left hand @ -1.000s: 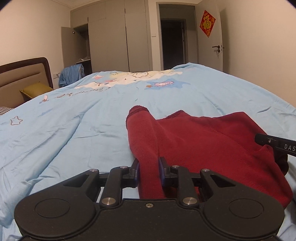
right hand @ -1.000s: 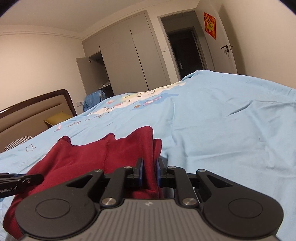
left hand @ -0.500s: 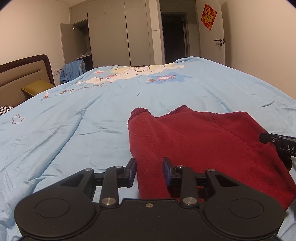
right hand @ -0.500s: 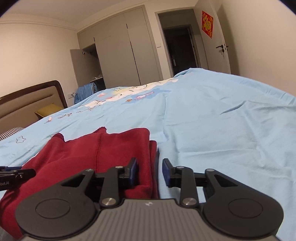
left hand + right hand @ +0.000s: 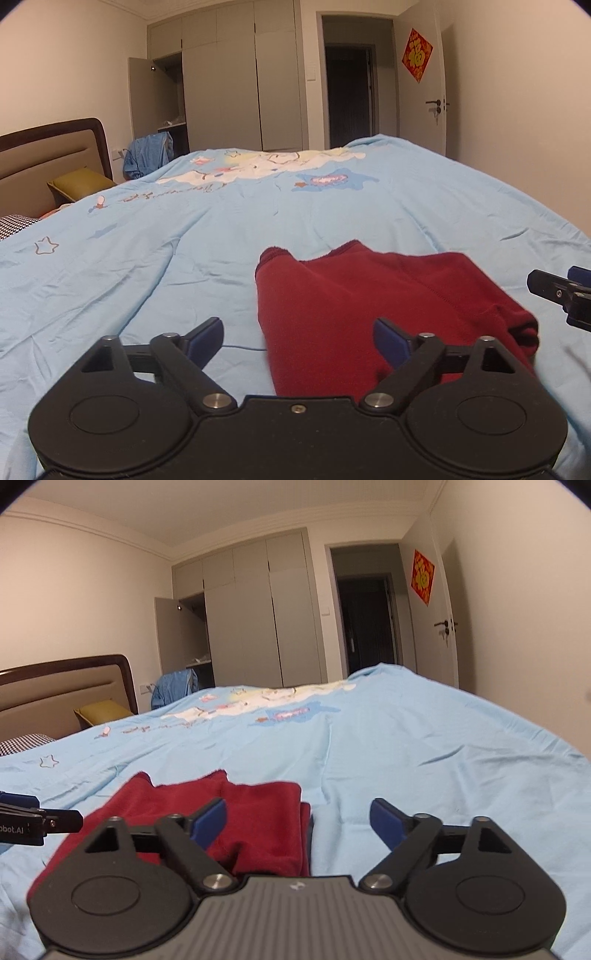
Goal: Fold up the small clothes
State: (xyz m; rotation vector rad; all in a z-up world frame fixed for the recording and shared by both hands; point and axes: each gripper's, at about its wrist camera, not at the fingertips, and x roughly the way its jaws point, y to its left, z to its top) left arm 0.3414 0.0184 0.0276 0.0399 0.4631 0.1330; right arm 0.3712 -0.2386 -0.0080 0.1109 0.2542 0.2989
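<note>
Left gripper [image 5: 297,339]: low at the bottom of its frame, level over the blue bedspread [image 5: 184,258], fingers spread wide and holding nothing, the red garment [image 5: 369,295] lying flat between and beyond them. Right gripper [image 5: 297,821]: same low pose, fingers wide apart and empty, the garment's right edge at lower centre. Partial lettering "bot.AI" reads on the left gripper at the right view's left edge; a red door hanging [image 5: 417,55] at upper right bears one gold character.
</note>
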